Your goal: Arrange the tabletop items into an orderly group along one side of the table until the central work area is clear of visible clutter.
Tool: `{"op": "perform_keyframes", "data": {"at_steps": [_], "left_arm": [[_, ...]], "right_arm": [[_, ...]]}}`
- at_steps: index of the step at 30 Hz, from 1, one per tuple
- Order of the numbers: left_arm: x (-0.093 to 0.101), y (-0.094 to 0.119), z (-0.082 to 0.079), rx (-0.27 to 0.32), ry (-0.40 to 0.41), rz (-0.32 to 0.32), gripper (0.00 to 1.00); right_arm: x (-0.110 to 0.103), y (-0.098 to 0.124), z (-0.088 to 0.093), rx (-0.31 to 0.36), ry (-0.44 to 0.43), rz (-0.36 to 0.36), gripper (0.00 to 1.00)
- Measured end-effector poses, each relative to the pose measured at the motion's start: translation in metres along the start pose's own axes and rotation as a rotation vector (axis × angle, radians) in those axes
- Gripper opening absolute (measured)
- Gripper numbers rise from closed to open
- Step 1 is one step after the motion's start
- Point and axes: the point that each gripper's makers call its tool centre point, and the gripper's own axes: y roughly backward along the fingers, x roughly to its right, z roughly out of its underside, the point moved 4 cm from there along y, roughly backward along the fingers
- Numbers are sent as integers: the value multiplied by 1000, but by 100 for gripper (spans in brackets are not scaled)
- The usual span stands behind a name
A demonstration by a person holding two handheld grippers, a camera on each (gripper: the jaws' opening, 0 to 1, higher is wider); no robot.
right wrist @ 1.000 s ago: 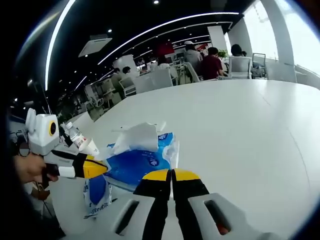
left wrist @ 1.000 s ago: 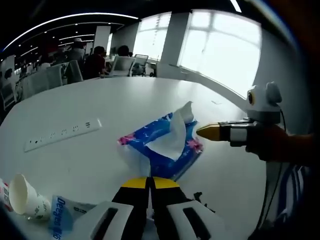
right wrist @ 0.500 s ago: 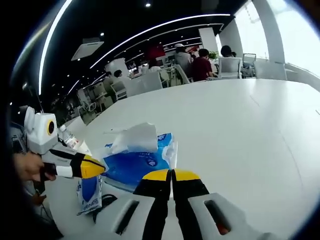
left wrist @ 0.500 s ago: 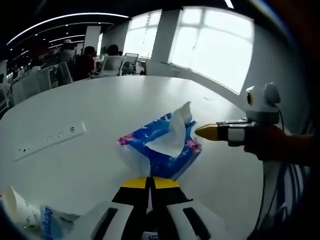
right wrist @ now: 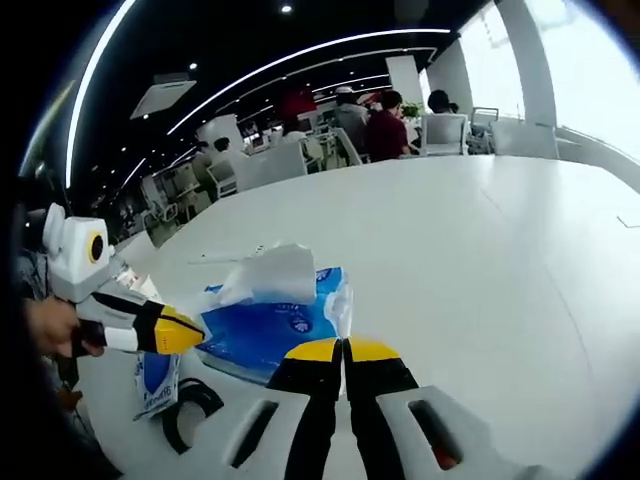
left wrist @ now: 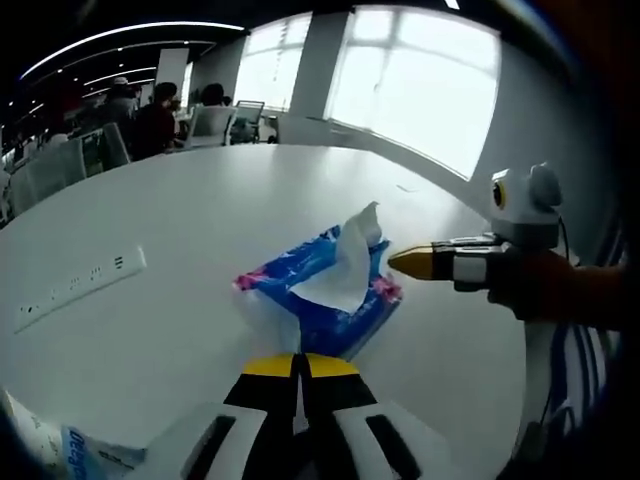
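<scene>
Table (left wrist: 200, 210) open from 10 to 1 o'clock past tissue pack (left wrist: 320, 300); power strip (left wrist: 75, 288) at 9, right gripper (left wrist: 400, 262) crowds 3.

My left gripper (left wrist: 299, 364): jaws pressed together, yellow tips touching, pointing forward low over the counter | My right gripper (right wrist: 344, 349): jaws likewise closed tip to tip, nothing between them | My right hand (left wrist: 545, 285) grips its handle, gripper level | My left hand (right wrist: 55, 328) grips its handle, tips angled slightly down.
</scene>
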Motion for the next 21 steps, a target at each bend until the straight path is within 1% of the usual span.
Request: {"op": "perform_keyframes", "data": {"at_steps": [5,9,11,15,17,21], "left_arm": [[1,-10,3,-13,-3,6,0],[0,-17,7,-27,1,7,0],[0,-20,9,-33,5,7,0],[0,-25,11,-45,2,10,0],[-1,-27,13,-51,2,8,0],[-2,-29,18,-63,0,5,0]], "right_arm": [[3,1,3,-12,5,12,0],[7,-2,8,-33,22,19,0],[9,-6,12,-40,24,22,0],[15,-8,15,-53,24,29,0],[17,-13,20,-64,27,28,0],[15,-17,23,-80,32,18,0]]}}
